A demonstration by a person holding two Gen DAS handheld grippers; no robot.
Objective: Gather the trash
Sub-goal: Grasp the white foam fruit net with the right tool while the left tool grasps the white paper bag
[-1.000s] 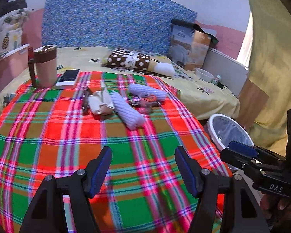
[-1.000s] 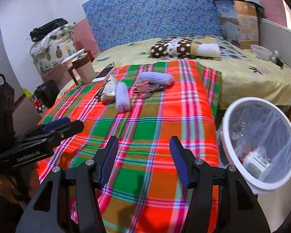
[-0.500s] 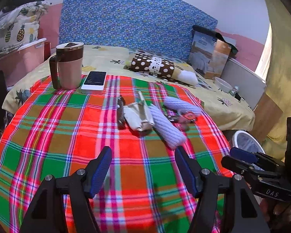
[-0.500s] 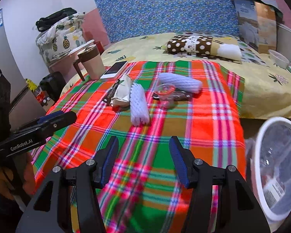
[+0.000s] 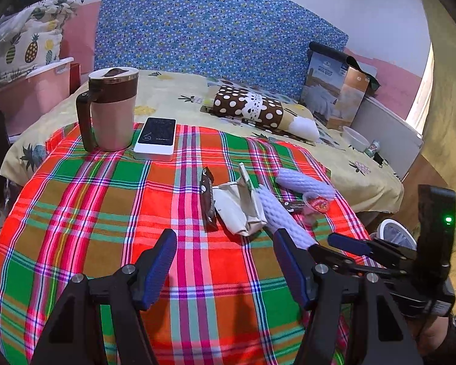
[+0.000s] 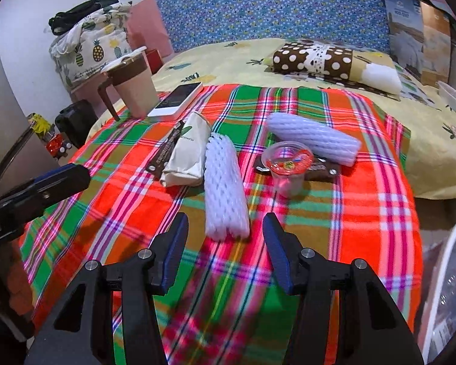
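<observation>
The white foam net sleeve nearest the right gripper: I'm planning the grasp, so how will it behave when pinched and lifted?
The foam net sleeve looks like soft, puffy mesh, so it will probably squash between the fingers. It seems very light for its size. Being long and tube-shaped, it may sag at the ends or roll on the plaid blanket if nudged sideways.

Home bedroom, bed [image 5: 173, 97] with pillow [image 5: 258, 109], patterned headboard [image 5: 212, 30]

Blue floral headboard [image 5: 215, 30] — white wall [image 5: 380, 15]
</observation>
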